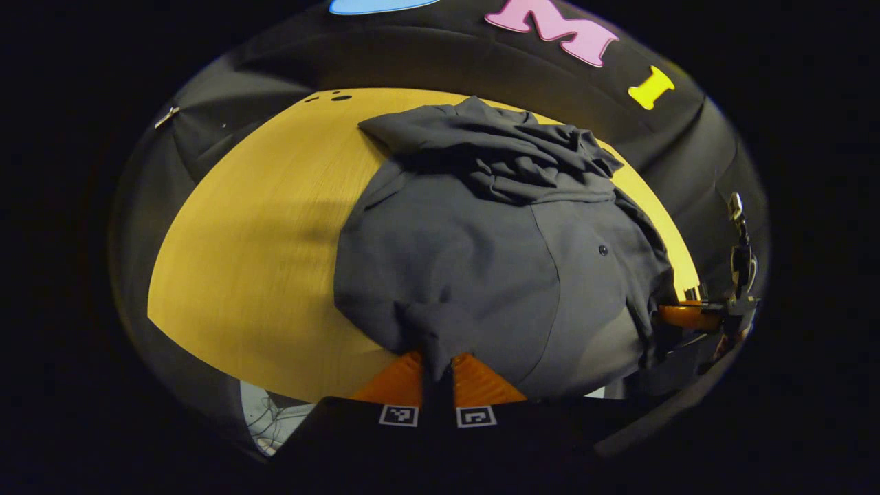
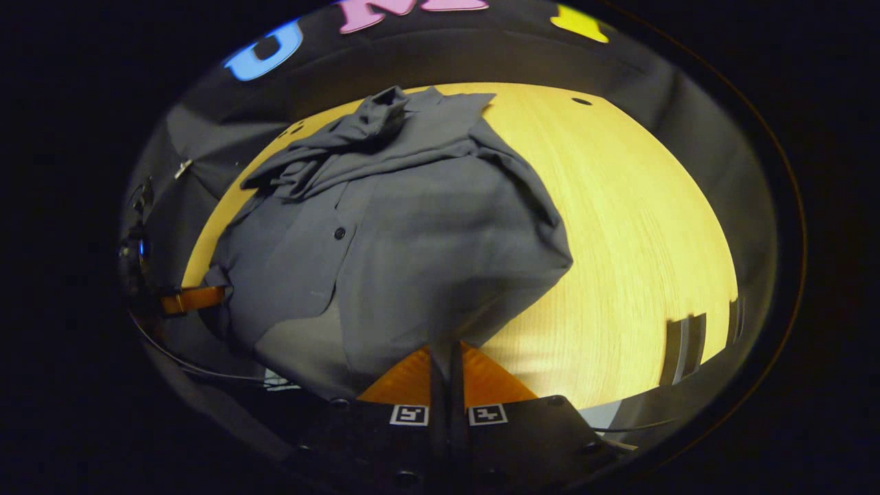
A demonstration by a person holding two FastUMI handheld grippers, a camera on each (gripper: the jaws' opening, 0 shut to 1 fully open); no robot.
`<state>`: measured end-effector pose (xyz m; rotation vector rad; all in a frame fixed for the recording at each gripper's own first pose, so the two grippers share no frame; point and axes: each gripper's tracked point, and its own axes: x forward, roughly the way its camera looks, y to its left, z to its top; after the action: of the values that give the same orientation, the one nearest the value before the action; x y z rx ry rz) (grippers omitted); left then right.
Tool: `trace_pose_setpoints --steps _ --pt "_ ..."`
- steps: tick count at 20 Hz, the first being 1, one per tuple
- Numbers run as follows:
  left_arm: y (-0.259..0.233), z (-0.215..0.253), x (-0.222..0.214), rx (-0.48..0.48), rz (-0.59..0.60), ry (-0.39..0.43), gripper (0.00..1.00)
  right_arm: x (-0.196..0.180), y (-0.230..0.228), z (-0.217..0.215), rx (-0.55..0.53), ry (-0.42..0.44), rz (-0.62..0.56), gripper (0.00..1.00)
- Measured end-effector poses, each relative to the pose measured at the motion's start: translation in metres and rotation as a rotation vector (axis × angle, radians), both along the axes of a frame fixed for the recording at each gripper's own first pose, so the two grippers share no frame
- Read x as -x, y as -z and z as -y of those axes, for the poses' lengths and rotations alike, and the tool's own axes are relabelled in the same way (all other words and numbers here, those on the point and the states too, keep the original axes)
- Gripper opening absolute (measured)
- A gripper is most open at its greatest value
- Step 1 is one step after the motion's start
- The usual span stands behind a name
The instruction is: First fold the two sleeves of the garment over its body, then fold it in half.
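Your left gripper (image 1: 437,363) pinches the shirt (image 1: 481,275) hem. Your right gripper (image 2: 447,357) clamps its other corner, above the table (image 2: 632,261).

**No readable text**

No word, brand or number can be read. The only signs are small square black-and-white coded markers, two on the left hand-held gripper (image 1: 437,366) and two on the right hand-held gripper (image 2: 447,361), at the finger bases
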<state>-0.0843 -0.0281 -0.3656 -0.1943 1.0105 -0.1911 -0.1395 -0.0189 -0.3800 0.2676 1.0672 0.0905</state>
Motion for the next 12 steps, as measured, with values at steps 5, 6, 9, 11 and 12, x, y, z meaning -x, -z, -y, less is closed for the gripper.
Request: trace_pose_setpoints --steps 5,6,9,11,12 --pt "-0.061 0.018 -0.025 0.045 0.117 0.033 0.06 -0.019 -0.046 0.012 -0.031 0.044 0.105 0.07" --pt "-0.073 0.020 -0.033 0.049 0.145 0.034 0.05 -0.026 -0.058 0.013 -0.034 0.048 0.133 0.07" --pt "-0.108 0.020 -0.059 0.077 0.205 0.010 0.05 -0.053 -0.094 0.020 -0.053 0.073 0.222 0.06" --pt "-0.130 0.015 -0.081 0.079 0.258 -0.004 0.06 -0.077 -0.119 0.024 -0.059 0.086 0.283 0.06" --pt "-0.141 0.013 -0.091 0.079 0.285 -0.004 0.06 -0.090 -0.130 0.027 -0.060 0.090 0.313 0.07"
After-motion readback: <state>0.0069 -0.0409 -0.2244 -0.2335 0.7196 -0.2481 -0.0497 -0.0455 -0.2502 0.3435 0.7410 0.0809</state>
